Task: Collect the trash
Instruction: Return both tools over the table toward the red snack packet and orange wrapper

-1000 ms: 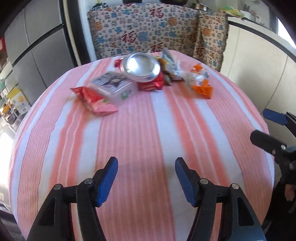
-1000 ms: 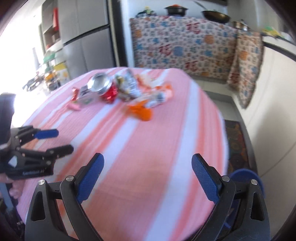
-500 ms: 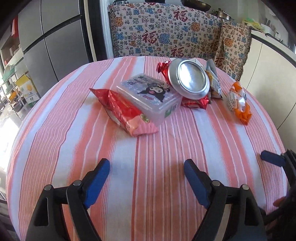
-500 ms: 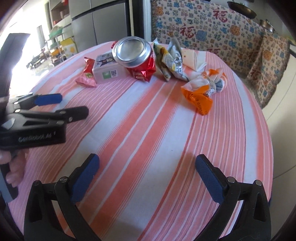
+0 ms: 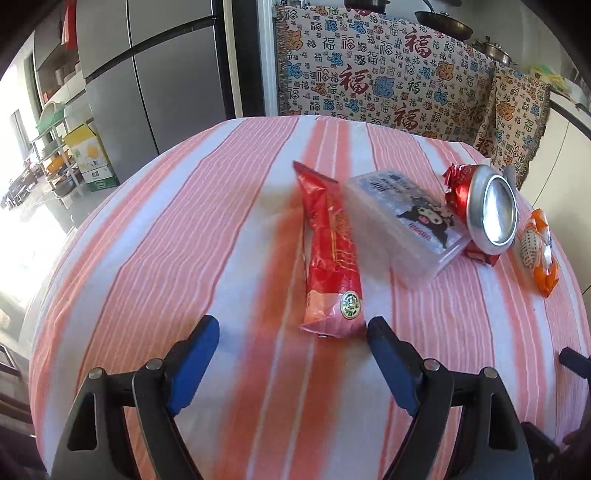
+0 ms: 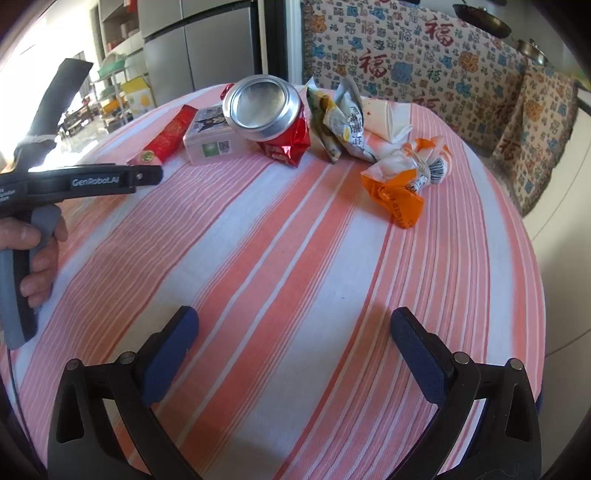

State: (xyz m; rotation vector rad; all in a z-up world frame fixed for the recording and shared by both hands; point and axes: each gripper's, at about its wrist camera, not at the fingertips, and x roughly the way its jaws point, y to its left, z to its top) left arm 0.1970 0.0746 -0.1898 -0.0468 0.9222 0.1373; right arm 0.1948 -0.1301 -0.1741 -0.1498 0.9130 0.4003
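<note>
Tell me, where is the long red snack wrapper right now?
In the left wrist view the long red snack wrapper lies on the striped tablecloth, just ahead of the open left claw, touching the clear plastic box on its right.

home kitchen, refrigerator (image 5: pixel 155 74), pans (image 5: pixel 443 20), striped table (image 5: pixel 184 221)

Pink-and-white striped cloth (image 5: pixel 184 236) over the counter, grey fridge (image 5: pixel 155 77) behind, patterned drape (red characters on cream) (image 5: pixel 369 74), yellow carton (image 5: pixel 90 158) beside a shelf rack, dark pan (image 5: pixel 443 22) above
</note>
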